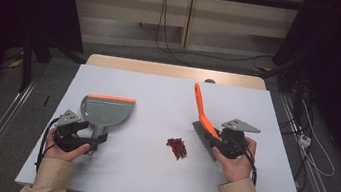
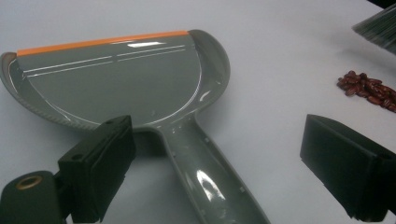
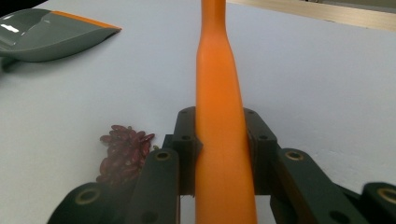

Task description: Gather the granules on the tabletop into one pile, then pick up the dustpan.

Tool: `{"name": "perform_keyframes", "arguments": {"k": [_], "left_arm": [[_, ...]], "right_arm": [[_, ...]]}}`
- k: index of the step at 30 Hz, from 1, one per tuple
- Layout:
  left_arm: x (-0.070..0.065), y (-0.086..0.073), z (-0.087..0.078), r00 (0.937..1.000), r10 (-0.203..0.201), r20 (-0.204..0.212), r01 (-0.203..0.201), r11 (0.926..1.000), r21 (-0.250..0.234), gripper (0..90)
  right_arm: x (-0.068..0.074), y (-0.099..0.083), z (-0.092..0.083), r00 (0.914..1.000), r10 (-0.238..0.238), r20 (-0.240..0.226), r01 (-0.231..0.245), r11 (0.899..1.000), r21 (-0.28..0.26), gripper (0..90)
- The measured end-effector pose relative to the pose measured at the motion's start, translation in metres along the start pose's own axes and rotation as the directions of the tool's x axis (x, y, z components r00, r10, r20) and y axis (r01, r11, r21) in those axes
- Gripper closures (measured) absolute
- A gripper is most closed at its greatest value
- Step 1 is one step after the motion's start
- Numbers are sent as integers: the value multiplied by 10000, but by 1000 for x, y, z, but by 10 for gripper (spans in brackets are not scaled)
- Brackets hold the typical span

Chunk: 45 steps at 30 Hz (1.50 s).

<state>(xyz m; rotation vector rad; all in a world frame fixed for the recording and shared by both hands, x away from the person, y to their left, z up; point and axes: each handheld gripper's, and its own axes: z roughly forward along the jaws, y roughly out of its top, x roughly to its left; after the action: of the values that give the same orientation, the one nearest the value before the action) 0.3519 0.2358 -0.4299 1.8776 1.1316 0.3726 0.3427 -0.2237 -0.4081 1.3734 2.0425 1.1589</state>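
Overhead plus two close views, sharing beans (image 1: 177,148).

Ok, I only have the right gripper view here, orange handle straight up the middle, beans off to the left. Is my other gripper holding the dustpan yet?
Observer: Not yet. The left gripper is open, its jaws on either side of the dustpan handle without pressing it.
Operator: And the brush bristles, where are they relative to the beans?
Observer: In the high view the brush head sits on the table just right of the bean pile, apart from it.
Operator: Which way does the pan's orange lip face?
Observer: Away from the person, not toward the beans.
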Motion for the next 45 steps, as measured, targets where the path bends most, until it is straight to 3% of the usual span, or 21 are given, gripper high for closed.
{"name": "perform_keyframes", "arguments": {"k": [11,24,37,42,45], "left_arm": [[5,-3,1,9984,-325,-459,341,9988,355,126],[5,-7,8,9947,-492,-908,581,9935,975,152],[2,-1,20,9834,-780,-1638,1001,9862,1319,192],[-2,5,26,9748,-696,-2120,1065,9800,1681,257],[-2,6,31,9752,-762,-2076,1169,9745,1915,315]], "right_arm": [[-3,0,-4,9988,-362,-318,359,9993,-95,712],[-4,-1,-6,9987,-303,-402,293,9993,-242,712],[-5,0,-9,9991,-248,-348,236,9992,-331,713],[-6,0,-10,9993,-178,-323,166,9991,-383,712],[-6,0,-10,9993,-155,-342,142,9991,-388,712]]}}
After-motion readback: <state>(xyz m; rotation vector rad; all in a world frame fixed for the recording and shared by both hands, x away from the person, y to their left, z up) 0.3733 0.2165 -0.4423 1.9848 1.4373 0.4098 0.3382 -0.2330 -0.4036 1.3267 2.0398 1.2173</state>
